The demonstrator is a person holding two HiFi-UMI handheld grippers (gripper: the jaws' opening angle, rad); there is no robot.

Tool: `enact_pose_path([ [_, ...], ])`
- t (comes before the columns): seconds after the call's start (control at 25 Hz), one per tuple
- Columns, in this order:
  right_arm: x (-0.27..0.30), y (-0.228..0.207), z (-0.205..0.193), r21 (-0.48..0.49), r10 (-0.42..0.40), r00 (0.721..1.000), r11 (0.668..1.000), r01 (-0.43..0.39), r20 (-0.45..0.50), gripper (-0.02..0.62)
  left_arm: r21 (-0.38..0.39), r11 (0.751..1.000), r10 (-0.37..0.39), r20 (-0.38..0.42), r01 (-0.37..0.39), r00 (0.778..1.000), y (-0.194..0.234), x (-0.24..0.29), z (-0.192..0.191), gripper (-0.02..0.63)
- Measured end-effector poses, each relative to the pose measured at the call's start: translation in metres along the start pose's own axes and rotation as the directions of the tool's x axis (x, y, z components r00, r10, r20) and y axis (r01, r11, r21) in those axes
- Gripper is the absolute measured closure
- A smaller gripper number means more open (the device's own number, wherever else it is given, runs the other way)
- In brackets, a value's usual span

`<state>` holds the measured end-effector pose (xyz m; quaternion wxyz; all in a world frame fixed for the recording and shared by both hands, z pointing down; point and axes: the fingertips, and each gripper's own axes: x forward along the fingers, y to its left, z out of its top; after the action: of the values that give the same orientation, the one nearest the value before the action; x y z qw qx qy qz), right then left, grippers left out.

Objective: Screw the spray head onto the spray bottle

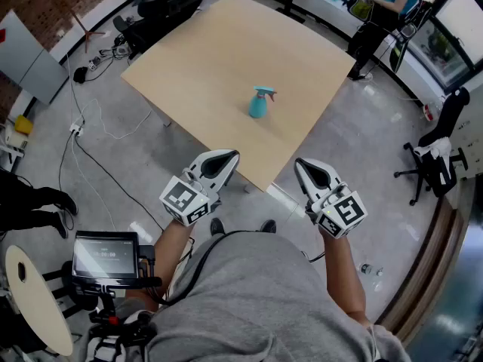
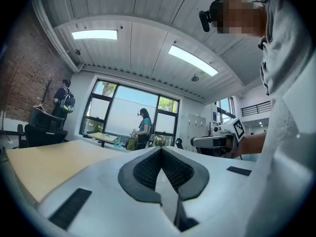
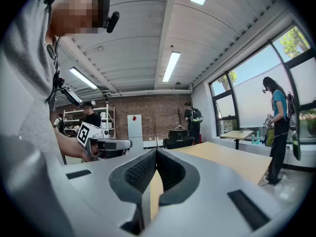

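Observation:
A teal spray bottle (image 1: 259,102) with its spray head on top stands upright near the middle of the light wooden table (image 1: 204,59) in the head view. My left gripper (image 1: 226,157) and right gripper (image 1: 301,165) are held close to my body, short of the table's near corner, both shut and empty. In the left gripper view the left gripper (image 2: 160,150) has its jaws closed tip to tip, tilted upward toward the ceiling. The right gripper (image 3: 156,152) is likewise closed and angled up. The bottle is in neither gripper view.
Cables and a power strip (image 1: 76,129) lie on the grey floor at left. Black office chairs (image 1: 434,153) stand at right. A person (image 1: 381,10) stands beyond the table's far corner. A small round table (image 1: 34,300) and a screen (image 1: 106,255) are at my lower left.

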<state>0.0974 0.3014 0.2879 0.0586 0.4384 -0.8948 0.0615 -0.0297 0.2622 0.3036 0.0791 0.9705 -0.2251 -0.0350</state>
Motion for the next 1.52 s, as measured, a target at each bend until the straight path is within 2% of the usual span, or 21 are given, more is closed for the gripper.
enact_pose_path([
  [0.48, -0.003, 0.0, -0.004, 0.01, -0.009, 1.0, 1.0, 0.009, 0.001, 0.588, -0.009, 1.0, -0.001, 0.003, 0.001, 1.0, -0.002, -0.001, -0.004, 0.601],
  [0.84, 0.002, 0.024, -0.008, 0.07, 0.023, 0.998, 0.997, -0.027, 0.066, 0.586, -0.019, 1.0, -0.014, -0.021, 0.014, 1.0, -0.001, -0.027, -0.03, 0.601],
  [0.96, 0.01, 0.035, -0.005, 0.063, 0.029, 0.998, 0.998, -0.032, 0.047, 0.586, -0.042, 0.999, -0.026, -0.029, 0.025, 0.999, 0.006, -0.043, -0.033, 0.601],
  [1.2, 0.028, 0.038, 0.006, 0.044, -0.017, 0.999, 0.999, 0.014, 0.051, 0.586, -0.088, 0.996, -0.036, -0.031, 0.033, 0.999, 0.037, -0.058, -0.039, 0.601],
  [1.4, 0.026, 0.023, 0.005, 0.039, -0.03, 0.998, 0.999, 0.027, 0.058, 0.586, -0.102, 0.994, -0.048, -0.04, 0.044, 0.998, 0.049, -0.038, -0.045, 0.601],
  [1.52, 0.028, -0.006, 0.001, 0.052, -0.033, 0.998, 0.998, 0.029, 0.06, 0.586, -0.12, 0.992, -0.045, -0.05, 0.039, 0.998, 0.06, -0.015, -0.051, 0.601],
])
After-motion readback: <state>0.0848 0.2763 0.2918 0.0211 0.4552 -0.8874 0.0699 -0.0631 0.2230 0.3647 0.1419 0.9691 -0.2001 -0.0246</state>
